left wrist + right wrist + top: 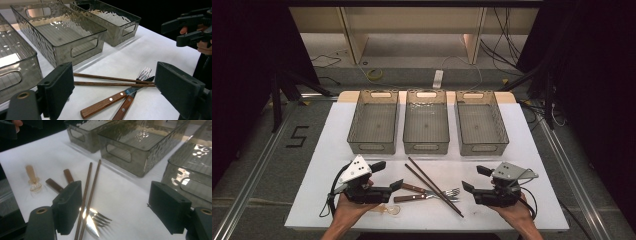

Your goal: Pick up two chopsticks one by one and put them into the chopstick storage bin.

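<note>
Landmark for all positions: the middle bin [426, 121] of three smoked-plastic bins along the far edge of the white table [522, 150]. Left gripper [390, 176] hovers near the front-left of that bin, well toward the person's side, jaws spread wide and holding nothing; in the left gripper view its two black pads [58, 86] frame the cutlery without touching it. Just behind this gripper's hand, further front-left of the middle bin, lies a small translucent spoon [388, 210]: judged light and somewhat slippery plastic, best pinched at the flat handle end. Directly in front of the middle bin sits the cutlery pile: knife [414, 188] and fork [429, 195], both wooden-handled with rivets, crossing each other, with a pair of dark chopsticks [434, 186] laid diagonally over them. Judgement: knife and fork are stiff and moderately heavy, with slick metal ends, so grip across the wooden handles, which lie free on the left side of the pile. Chopsticks are light, thin, rigid and prone to rolling or slipping; take them near mid-length, both together, and lift first since they rest on top. Right gripper [473, 179] hovers front-right of the middle bin, jaws likewise parted and empty, pointed toward the fork tines [101, 218].
</note>
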The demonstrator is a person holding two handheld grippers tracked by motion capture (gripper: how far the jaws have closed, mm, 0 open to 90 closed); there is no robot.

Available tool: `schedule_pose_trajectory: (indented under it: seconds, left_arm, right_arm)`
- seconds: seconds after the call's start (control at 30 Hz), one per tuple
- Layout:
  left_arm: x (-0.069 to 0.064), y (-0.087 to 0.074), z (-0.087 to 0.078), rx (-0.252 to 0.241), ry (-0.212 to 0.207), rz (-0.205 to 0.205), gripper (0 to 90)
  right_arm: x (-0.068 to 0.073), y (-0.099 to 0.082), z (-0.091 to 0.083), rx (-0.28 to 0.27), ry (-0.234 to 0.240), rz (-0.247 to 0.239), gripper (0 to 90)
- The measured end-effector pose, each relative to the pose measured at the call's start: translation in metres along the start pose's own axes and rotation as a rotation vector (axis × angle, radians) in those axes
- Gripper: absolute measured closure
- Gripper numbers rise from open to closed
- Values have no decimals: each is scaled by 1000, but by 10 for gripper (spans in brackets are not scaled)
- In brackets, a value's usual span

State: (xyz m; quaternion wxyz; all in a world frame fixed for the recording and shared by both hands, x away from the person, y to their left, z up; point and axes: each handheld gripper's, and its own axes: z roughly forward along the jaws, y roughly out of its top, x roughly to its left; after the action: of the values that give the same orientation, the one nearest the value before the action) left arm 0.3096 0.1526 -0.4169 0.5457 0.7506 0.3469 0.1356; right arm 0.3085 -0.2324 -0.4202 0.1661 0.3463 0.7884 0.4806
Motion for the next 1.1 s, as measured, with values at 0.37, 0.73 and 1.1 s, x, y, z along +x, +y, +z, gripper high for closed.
schedule_pose_trajectory:
  seconds: [0.37, 0.73, 1.1]
  left_arm:
    - [2, 0, 0, 2, 8, -5, 151]
    - [4, 1, -2, 5, 22, -5, 151]
    - [3, 1, -2, 10, 24, 2, 151]
  right_arm:
    - [1, 36, 27, 192, 38, -97, 323]
    - [12, 55, 73, 399, 99, -127, 408]
    - [17, 49, 114, 555, 106, -121, 540]
